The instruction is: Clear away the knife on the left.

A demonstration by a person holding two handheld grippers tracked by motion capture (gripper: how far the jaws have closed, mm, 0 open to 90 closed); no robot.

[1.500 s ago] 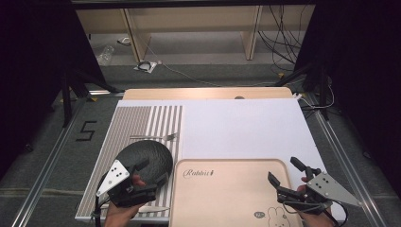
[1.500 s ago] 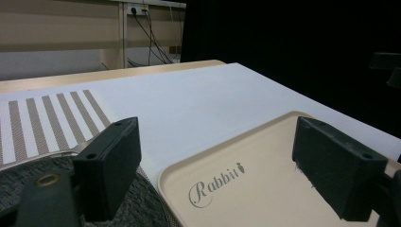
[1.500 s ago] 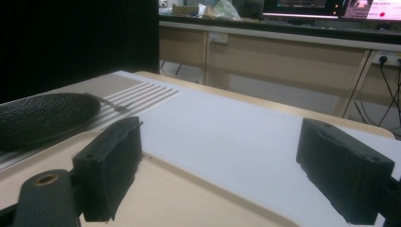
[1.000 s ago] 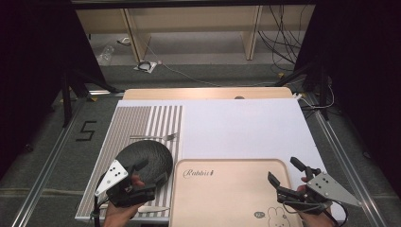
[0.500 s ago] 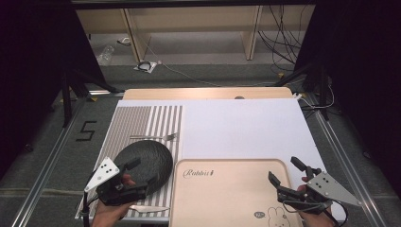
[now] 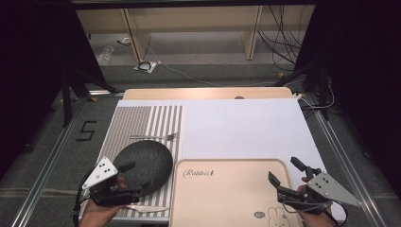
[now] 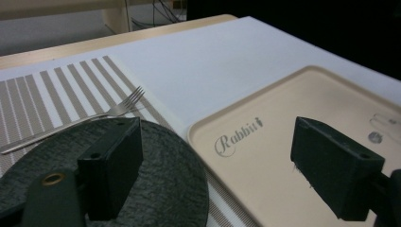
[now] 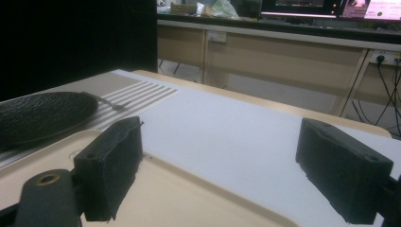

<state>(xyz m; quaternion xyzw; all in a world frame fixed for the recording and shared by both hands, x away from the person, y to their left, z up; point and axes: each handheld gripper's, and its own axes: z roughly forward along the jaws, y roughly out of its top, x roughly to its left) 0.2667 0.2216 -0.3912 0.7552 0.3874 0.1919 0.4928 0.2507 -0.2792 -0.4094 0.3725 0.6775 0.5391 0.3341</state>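
At the table's near left, left tongs (image 6: pixel 126 178) gape over the black plate (image 6: pixel 144 165), ungripped. Right tongs (image 6: pixel 288 176) gape above the tray (image 6: pixel 227 189). Next: close on the plate's rim.

The high view is evenly lit from above: the white sheet (image 6: pixel 241 125) on the counter is the brightest area, nearly washed out, while the sides of the room fall into deep black. Shadows are soft and short; a faint one lies under the dark plate (image 6: pixel 144 163). The picture is slightly soft and grainy, with straight lines bowing a little toward the edges. In the left gripper view, the beige tray (image 7: pixel 302 142) carries a mild sheen and the near pads of the tongs look blurred. In the right gripper view, the far desks and the bright monitors (image 8: pixel 331 7) are out of focus, the screens glaring, and the left side is black.
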